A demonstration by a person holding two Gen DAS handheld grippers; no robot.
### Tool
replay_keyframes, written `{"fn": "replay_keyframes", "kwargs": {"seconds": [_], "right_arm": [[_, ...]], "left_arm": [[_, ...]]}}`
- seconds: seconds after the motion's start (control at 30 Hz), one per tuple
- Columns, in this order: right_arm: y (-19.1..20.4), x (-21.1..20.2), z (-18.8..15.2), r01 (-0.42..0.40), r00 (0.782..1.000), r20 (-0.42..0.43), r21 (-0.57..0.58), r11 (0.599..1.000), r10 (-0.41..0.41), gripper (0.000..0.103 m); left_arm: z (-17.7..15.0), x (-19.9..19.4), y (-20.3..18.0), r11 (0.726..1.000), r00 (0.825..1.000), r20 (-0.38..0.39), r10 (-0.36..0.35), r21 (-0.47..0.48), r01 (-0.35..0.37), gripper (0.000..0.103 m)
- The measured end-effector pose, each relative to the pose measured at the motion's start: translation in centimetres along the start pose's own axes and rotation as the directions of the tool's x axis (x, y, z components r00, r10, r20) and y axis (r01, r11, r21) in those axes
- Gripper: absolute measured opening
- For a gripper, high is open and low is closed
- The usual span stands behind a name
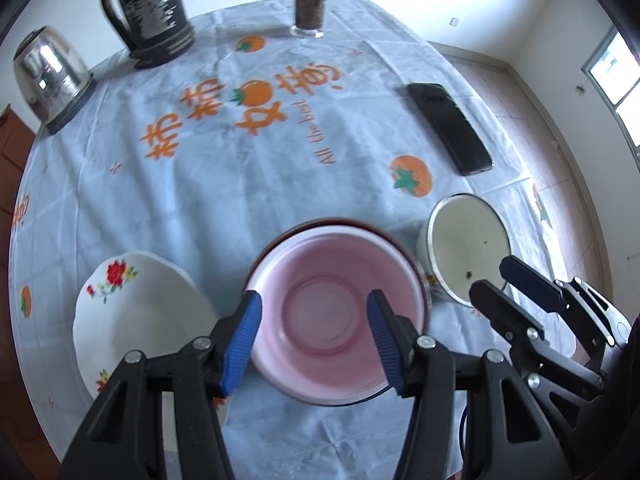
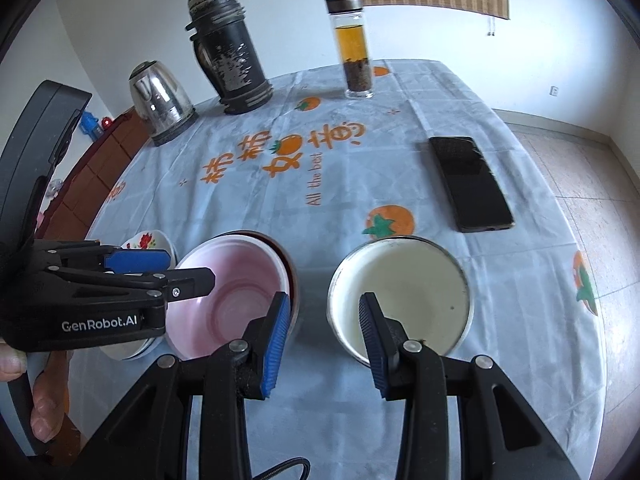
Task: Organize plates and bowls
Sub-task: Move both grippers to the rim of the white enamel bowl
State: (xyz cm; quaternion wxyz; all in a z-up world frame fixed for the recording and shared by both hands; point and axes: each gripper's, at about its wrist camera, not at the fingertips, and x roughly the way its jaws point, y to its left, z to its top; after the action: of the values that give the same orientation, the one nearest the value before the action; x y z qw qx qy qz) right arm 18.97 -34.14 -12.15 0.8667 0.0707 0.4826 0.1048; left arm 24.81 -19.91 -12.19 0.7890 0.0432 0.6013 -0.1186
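Note:
A pink bowl stands on the tablecloth, nested in a darker bowl. My left gripper is open, hovering above it with a finger over each side of its rim. A white plate with red flowers lies to its left. A cream enamel bowl stands to its right. My right gripper is open, its right finger at the near-left rim of the cream bowl, its left finger beside the pink bowl. The left gripper shows over the pink bowl and hides most of the plate.
A black phone lies at the right. A steel kettle, a black thermos jug and a glass tea bottle stand at the far edge. The table's right edge drops to tiled floor.

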Motion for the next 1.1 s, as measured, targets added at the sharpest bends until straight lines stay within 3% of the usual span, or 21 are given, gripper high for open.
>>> {"fn": "replay_keyframes", "kwargs": {"seconds": [0.37,0.5,0.63,1.1], "right_arm": [[-5.5,-1.6,-1.6,0.116,0.992,0.023,0.136,0.984,-0.121,0.038],[-7.2,-1.2,-2.0,0.138,0.990,0.008,0.175,0.975,-0.142,0.038],[-7.6,-0.8,-1.9,0.132,0.991,0.003,0.190,0.973,-0.135,0.035],[-7.8,1.1,-2.1,0.130,0.991,-0.038,0.208,0.969,-0.125,0.020]], "left_arm": [[2.2,1.2,-5.6,0.983,0.998,-0.002,-0.059,0.175,0.058,0.050],[3.0,2.6,-7.2,0.971,0.997,-0.024,-0.074,0.225,0.077,0.031],[3.7,3.3,-7.8,0.967,0.996,-0.039,-0.082,0.239,0.089,0.020],[4.8,5.0,-9.3,0.955,0.987,-0.110,-0.113,0.264,0.139,0.012]]}}
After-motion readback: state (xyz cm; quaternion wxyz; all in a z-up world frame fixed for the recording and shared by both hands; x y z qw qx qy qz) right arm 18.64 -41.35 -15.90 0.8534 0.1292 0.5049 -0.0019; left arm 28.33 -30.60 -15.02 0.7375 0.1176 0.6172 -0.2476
